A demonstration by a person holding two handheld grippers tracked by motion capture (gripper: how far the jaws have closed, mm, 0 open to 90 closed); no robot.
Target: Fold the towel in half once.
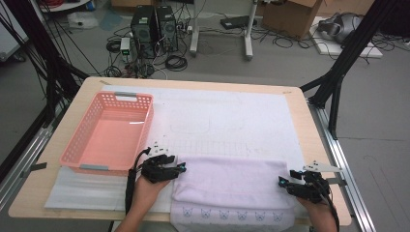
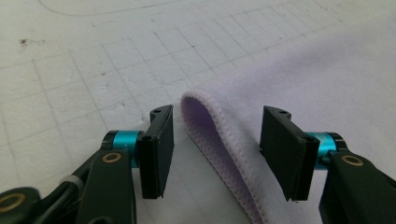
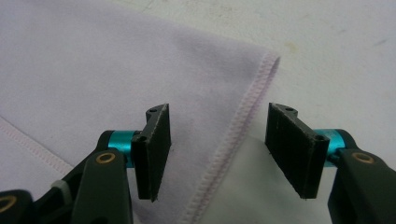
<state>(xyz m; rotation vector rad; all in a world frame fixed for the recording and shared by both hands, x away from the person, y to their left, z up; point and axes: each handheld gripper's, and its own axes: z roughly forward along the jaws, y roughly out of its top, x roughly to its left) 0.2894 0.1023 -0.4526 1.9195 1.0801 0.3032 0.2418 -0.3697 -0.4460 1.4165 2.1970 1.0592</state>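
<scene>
A pale lavender towel (image 1: 232, 186) lies folded near the table's front edge, with small printed figures along its near hem. My left gripper (image 1: 180, 167) sits at the towel's left end. In the left gripper view the towel's (image 2: 327, 70) folded, stitched edge runs between the open jaws of that gripper (image 2: 217, 149), and neither pad presses on it. My right gripper (image 1: 285, 181) is at the towel's right end. The right gripper view shows the towel's (image 3: 93, 70) stitched hem lying flat between the spread jaws of that gripper (image 3: 223, 144).
A pink plastic basket (image 1: 72, 145) with nothing in it stands on the left of the table, just beyond my left gripper. A white gridded mat (image 1: 232, 116) covers the wooden table (image 1: 300, 101). Cables, computer towers and boxes lie on the floor behind.
</scene>
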